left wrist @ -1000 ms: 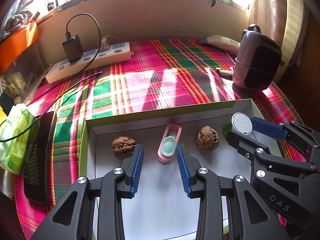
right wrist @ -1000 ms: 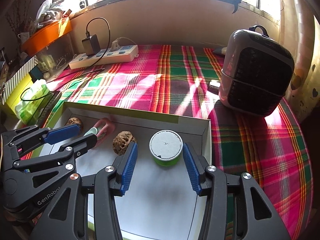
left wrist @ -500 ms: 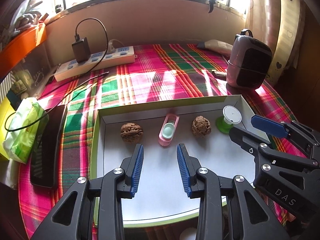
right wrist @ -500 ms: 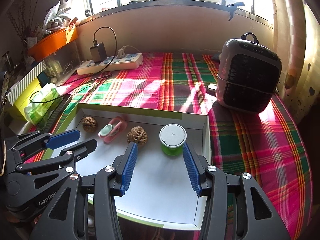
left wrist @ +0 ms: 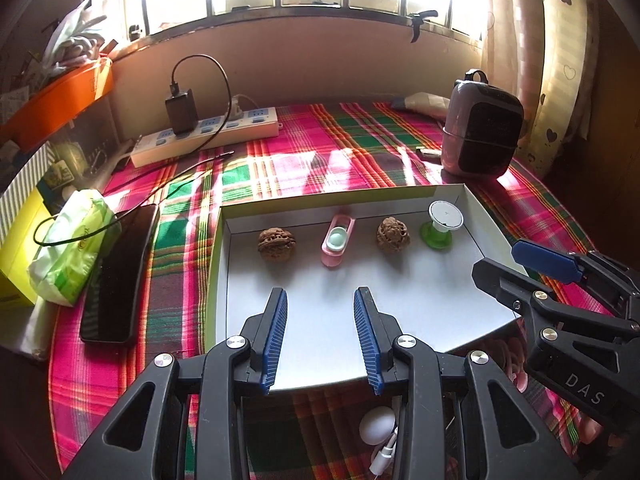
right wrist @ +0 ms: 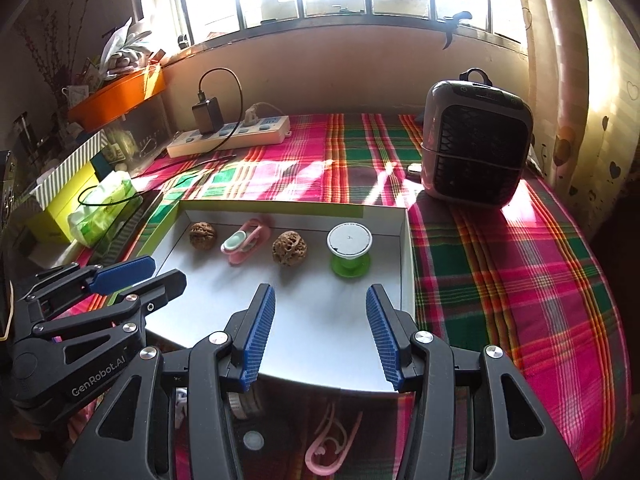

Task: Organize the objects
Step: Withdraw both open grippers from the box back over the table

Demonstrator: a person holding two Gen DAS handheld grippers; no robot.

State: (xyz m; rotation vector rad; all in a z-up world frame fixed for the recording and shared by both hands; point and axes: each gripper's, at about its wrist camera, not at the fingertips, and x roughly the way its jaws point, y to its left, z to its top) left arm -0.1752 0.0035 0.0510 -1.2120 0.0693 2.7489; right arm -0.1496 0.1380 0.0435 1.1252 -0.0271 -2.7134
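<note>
Objects for organizing are shown in a row along the far wall of a shallow white tray (left wrist: 476,216): walnut (left wrist: 277,241), pink holder (left wrist: 338,240), second walnut (left wrist: 393,234), green-based spool (left wrist: 441,224). Left gripper (left wrist: 320,334) and right gripper (right wrist: 320,330) are held released and empty above the tray's near end. Risk, as judged: the round walnuts could be rolled, or the top-heavy spool tipped, by an off-centre closure. The tray is set on a plaid cloth (right wrist: 500,264) below a bright window; a power strip (left wrist: 208,138) and heater (right wrist: 476,140) are seen beyond.
</note>
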